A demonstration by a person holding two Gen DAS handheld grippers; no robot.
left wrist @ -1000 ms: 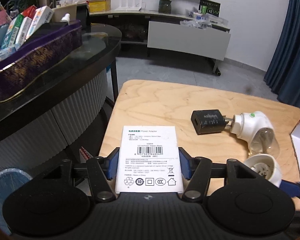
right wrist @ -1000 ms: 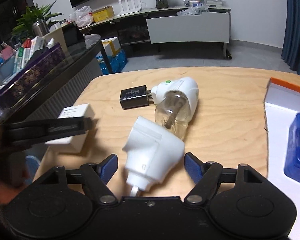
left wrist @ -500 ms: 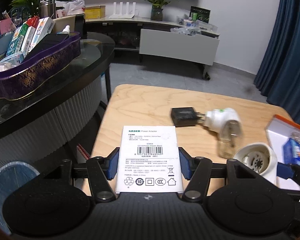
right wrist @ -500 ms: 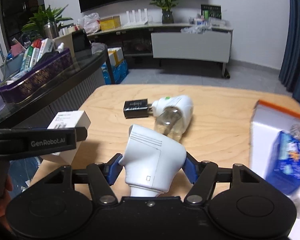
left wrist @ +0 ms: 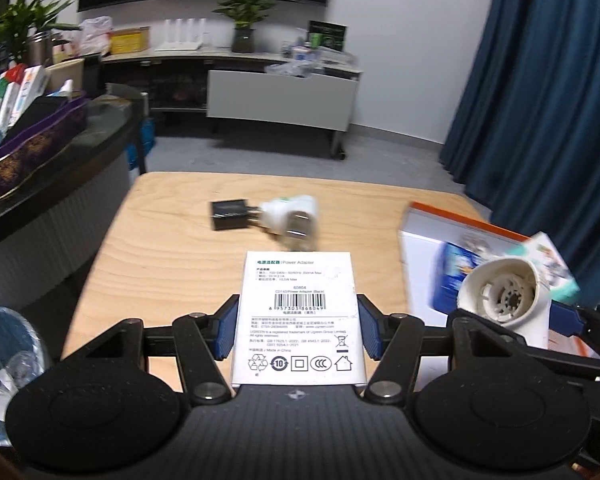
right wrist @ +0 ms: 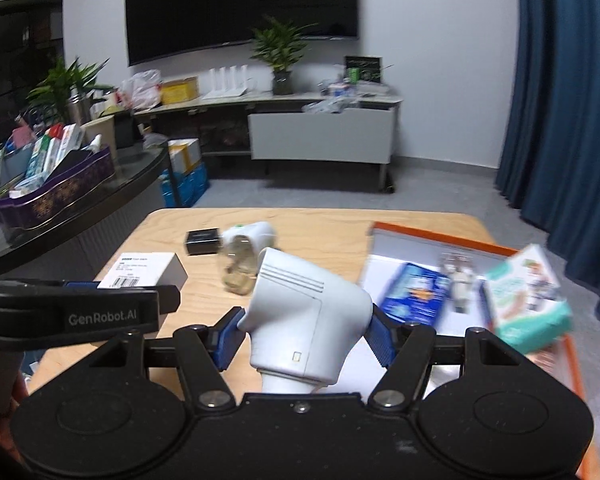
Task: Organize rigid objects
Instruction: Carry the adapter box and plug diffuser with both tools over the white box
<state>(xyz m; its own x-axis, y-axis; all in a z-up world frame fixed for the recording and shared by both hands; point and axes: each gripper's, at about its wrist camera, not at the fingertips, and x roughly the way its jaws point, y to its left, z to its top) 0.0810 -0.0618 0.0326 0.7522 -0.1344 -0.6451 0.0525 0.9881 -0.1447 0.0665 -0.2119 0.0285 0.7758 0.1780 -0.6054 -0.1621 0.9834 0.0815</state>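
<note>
Left gripper (left wrist: pixel 298 334) clamped on white power-adapter box (left wrist: pixel 299 320), label up, lifted clear of the desk (left wrist: pixel 172 216). Right gripper (right wrist: pixel 306 336) clamped on white plug-in unit (right wrist: pixel 306 320); jaws have just been closing, unit now pinched between blue pads (right wrist: pixel 382 340). Both loads off the wood, side by side, grippers near each other.

Step in hand, judged: carrying both toward the orange-rimmed tray (right wrist: pixel 420 240) at desk's right edge. Best done staggered, one load at a time, to avoid knocking grippers together. Unit is rounded and held near its neck: keep level, no quick rolls, set down before releasing.

Tray already crowded: blue pack (right wrist: pixel 416 292), tilted teal carton (right wrist: pixel 528 300). Free room seems mainly at tray's far-left corner. Black charger (right wrist: pixel 203 241) and clear-bottled vaporizer (right wrist: pixel 244 256) remain near desk's far edge, well apart from the path. Dark counter (left wrist: pixel 60 168) beyond left edge.
</note>
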